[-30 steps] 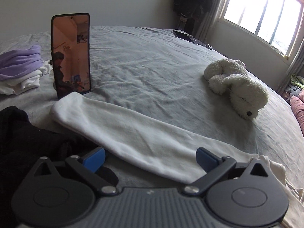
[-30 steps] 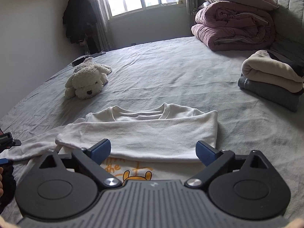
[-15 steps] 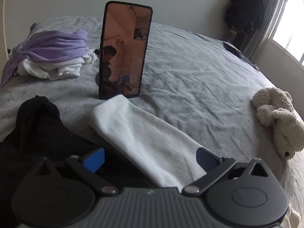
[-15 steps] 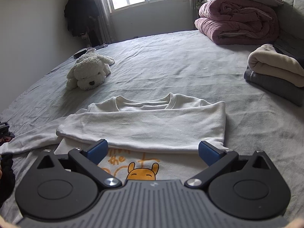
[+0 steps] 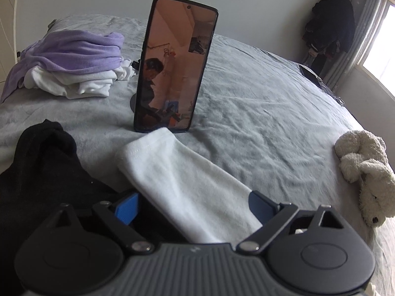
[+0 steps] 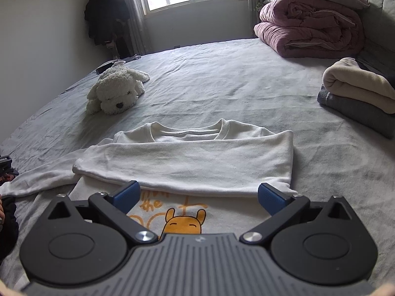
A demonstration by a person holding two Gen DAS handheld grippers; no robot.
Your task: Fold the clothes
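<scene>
- A white sweatshirt [image 6: 197,162] lies flat on the grey bed [image 6: 222,86], neckline toward the window, with one sleeve folded straight across the chest.
- Below that fold an orange cartoon animal and orange lettering show on the front.
- The other sleeve [image 5: 182,185] stretches out to the side, soft and fleecy, its stitched cuff ending just in front of an upright phone [image 5: 172,66].
- The left gripper [image 5: 192,207] has just been narrowing its jaws; the sleeve lies between the blue pads, which do not yet pinch it.
- The right gripper [image 6: 197,197] stands wide over the shirt's printed front, gripping nothing.
- A black garment [image 5: 44,177] lies beside the sleeve.
- A white plush dog [image 6: 116,91] lies beyond the collar.
</scene>
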